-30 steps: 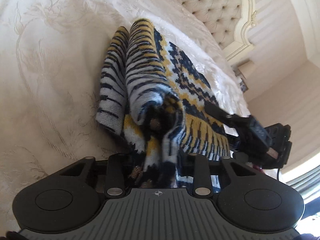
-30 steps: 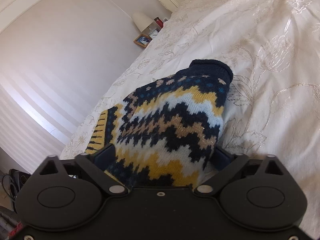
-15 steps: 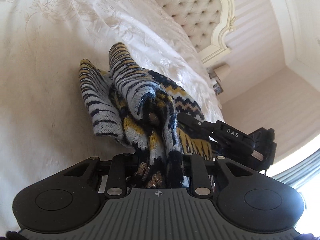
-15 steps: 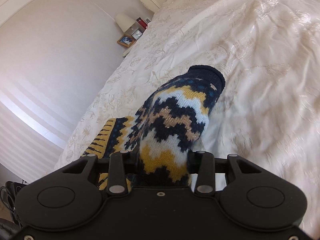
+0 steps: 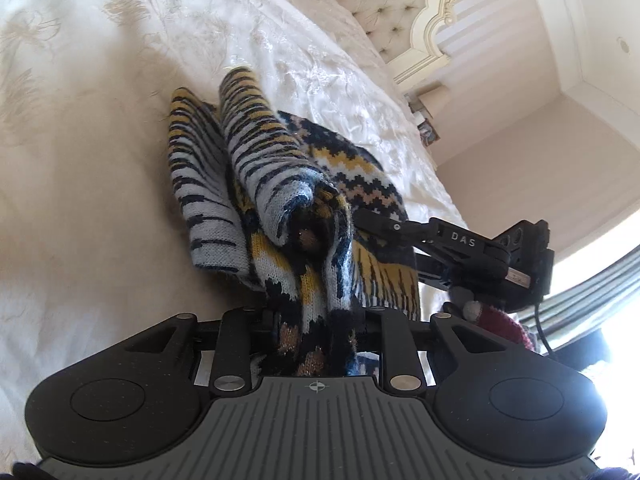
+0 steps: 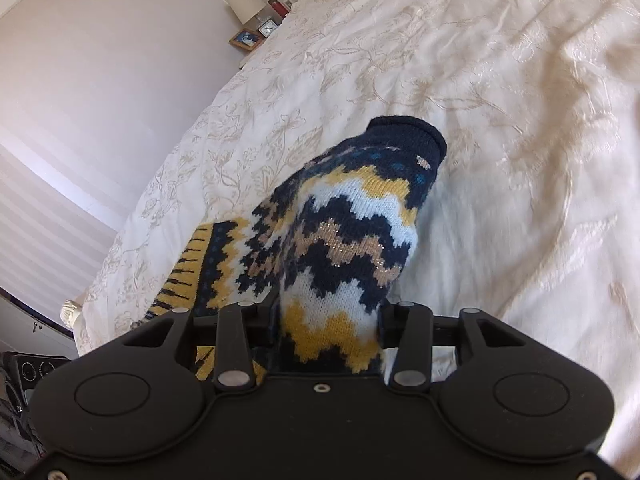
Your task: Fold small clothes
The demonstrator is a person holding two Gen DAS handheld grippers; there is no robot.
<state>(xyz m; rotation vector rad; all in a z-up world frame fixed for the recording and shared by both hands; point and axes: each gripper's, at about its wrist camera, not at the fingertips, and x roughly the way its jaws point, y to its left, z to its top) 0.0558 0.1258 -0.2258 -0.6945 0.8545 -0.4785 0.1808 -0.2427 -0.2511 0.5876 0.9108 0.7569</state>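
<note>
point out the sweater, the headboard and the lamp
sweater (image 6: 352, 240), right wrist view, zigzag knit on the sleeve
headboard (image 5: 384, 12), left wrist view, tufted panel
lamp (image 6: 245, 5), right wrist view, the shade

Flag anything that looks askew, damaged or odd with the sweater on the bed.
No damage shows. The sweater is not flat: it is bunched and twisted where the left gripper clamps it, showing its striped reverse. The right gripper holds another part. The bedspread under it is slightly rumpled.
</note>
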